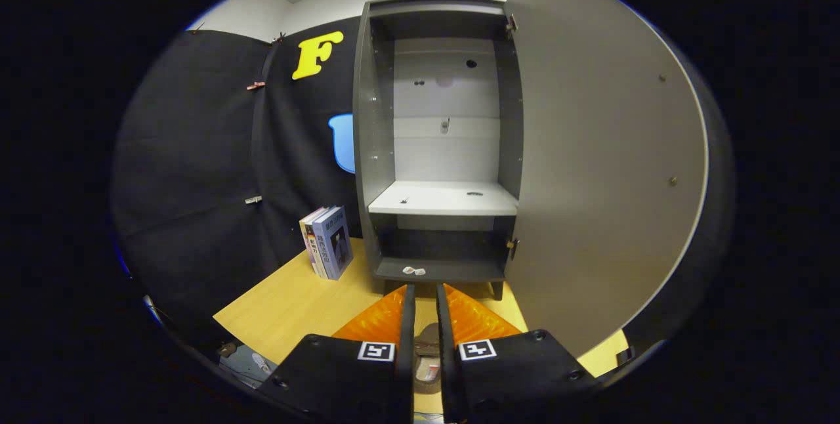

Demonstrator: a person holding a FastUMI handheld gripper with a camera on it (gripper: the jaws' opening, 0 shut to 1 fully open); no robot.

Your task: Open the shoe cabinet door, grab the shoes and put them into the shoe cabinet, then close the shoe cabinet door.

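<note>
Your fingers (425,296) are closing narrowly on a brown shoe (428,352) at bottom centre; it looks light and pliable, so pinch its firmer edge. Beyond them, the cabinet (443,148) is standing with its door (604,148) swung open.

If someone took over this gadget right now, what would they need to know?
Gripper: jaws nearly closed, with a brown shoe in the narrow gap between them; a firm grip cannot be confirmed.
Cabinet: just ahead, its door swung wide open to the right. Middle shelf bare; bottom shelf has only small scraps.
Done: door opened.
Left: place the shoe inside, then close the door.
</note>
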